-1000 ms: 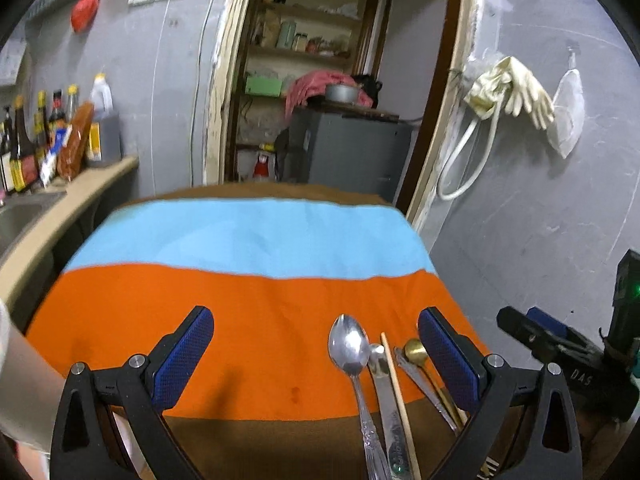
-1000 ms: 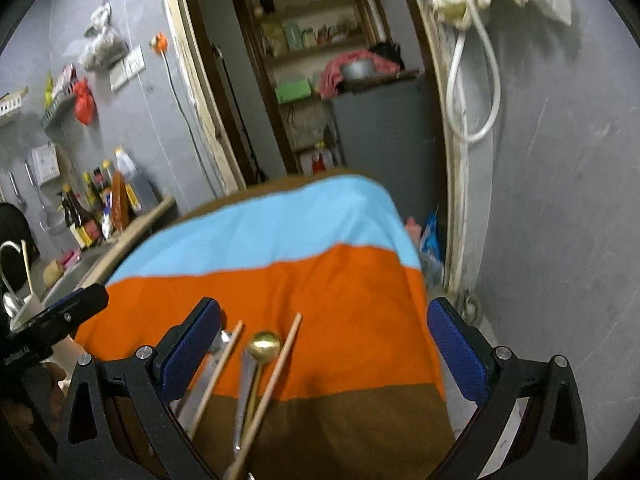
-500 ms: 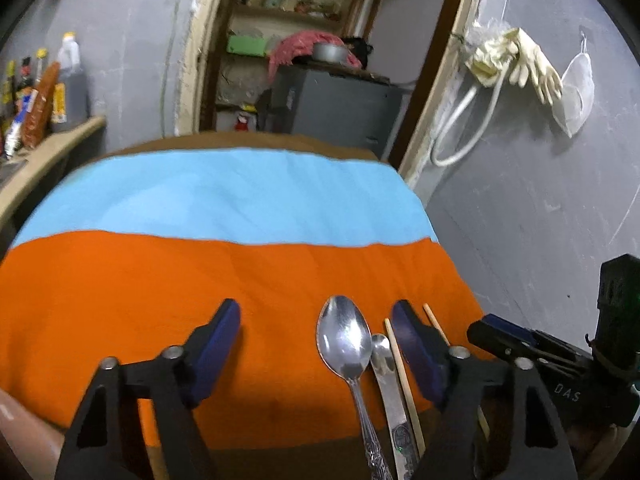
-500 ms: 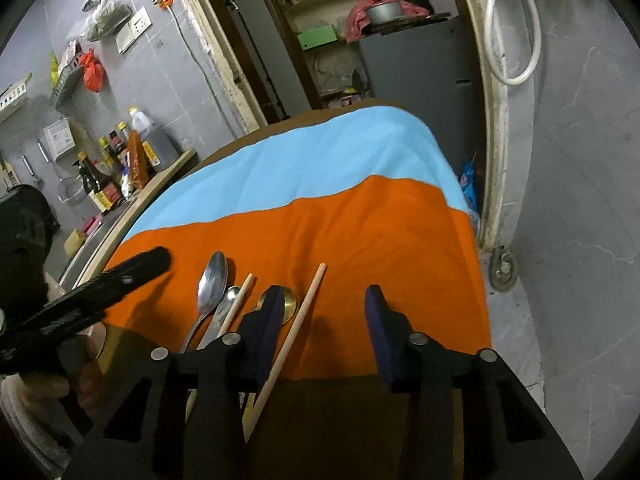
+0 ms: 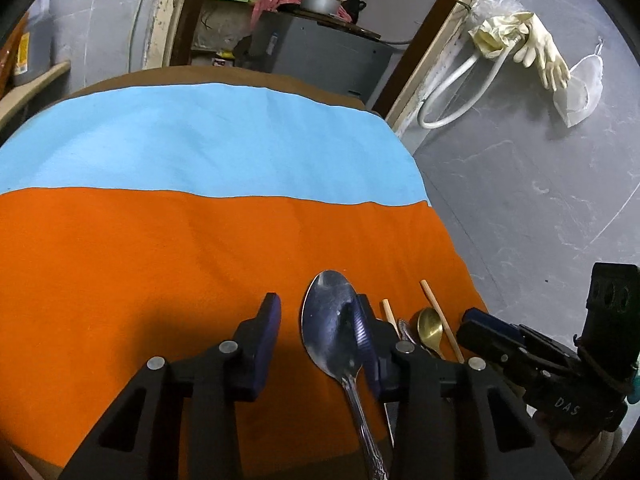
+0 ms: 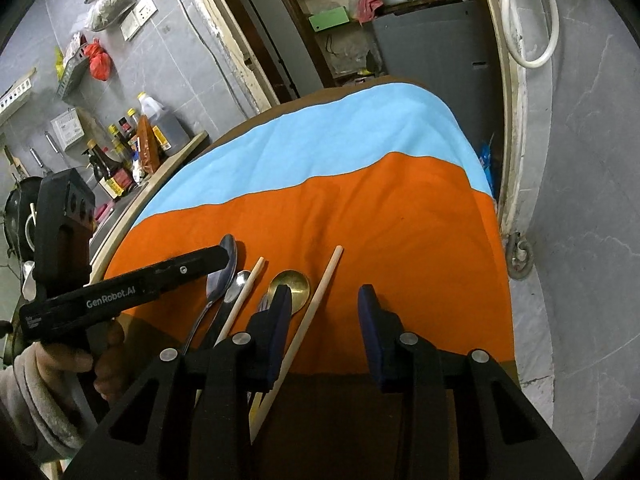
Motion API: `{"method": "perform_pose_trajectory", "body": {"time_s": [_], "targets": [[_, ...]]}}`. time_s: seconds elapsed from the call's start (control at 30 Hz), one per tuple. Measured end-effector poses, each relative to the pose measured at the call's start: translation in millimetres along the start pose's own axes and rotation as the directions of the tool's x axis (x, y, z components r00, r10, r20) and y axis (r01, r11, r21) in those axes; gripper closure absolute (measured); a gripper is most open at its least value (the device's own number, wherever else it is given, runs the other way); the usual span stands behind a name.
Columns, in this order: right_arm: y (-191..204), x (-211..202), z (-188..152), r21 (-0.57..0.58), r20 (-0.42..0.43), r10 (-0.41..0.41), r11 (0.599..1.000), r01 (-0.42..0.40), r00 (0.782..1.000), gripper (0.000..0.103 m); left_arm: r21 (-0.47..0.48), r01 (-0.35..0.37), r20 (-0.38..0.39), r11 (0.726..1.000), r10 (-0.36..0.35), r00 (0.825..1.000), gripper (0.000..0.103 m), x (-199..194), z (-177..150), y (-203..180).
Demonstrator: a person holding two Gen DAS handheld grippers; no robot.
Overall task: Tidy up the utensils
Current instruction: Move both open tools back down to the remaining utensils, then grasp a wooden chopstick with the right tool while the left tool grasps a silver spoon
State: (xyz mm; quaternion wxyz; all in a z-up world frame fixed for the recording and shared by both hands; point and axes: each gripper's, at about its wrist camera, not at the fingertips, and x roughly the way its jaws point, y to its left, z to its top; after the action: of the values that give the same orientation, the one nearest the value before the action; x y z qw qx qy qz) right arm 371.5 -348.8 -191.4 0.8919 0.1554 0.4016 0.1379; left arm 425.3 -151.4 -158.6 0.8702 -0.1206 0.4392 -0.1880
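a cloth [image 5: 200,248] in brown, orange and light blue bands covers the table, with grey tiled walls around and an open doorway at 12 o'clock showing shelves and a grey cabinet [image 5: 320,56] topped by a metal pot. in the right wrist view, bottles [image 6: 120,152] stand on a counter at 9 o'clock, under a wall socket and hanging bags. "genrobot.ai" reads along the side of the left gripper [image 5: 316,320], and "das" is printed on the right gripper [image 6: 324,316] as the left view shows it. rubber gloves [image 5: 520,40] and a white hose hang on the wall at 2 o'clock in the left view. the utensils lie side by side on the orange band at 6 o'clock: a large silver spoon [image 5: 332,328], a smaller spoon [image 6: 236,286], a chopstick [image 6: 244,296], a brass spoon [image 6: 294,286] and a second chopstick [image 6: 312,312]. the left jaws are closing with the large spoon's bowl between them, not yet clamped. the right jaws are closing around the second chopstick, the pads clear of it.
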Motion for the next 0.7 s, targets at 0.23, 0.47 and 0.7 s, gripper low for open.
{"method": "perform_pose_trajectory", "body": {"time_s": [0.23,0.47,0.7], "targets": [[10.9,5.6,-2.6,-0.048,-0.044,0.017,0.999,-0.019,0.999,0.081,0.025,0.01,-0.034,1.0,-0.009,0.999,0.089,4.3,0.4,-3.7],[6.3,3.4,-7.9,-0.01,-0.095,0.007,1.0,-0.008,0.995,0.085,0.087,0.029,-0.066,0.996,-0.023,0.998,0.096,1.5,-2.6,-12.9],[6.7,3.9,-10.7,-0.002,-0.111,-0.007,1.0,0.007,0.994,0.085,0.083,0.053,-0.051,0.995,-0.049,0.997,0.1,-8.1,-4.2,-17.9]]}}
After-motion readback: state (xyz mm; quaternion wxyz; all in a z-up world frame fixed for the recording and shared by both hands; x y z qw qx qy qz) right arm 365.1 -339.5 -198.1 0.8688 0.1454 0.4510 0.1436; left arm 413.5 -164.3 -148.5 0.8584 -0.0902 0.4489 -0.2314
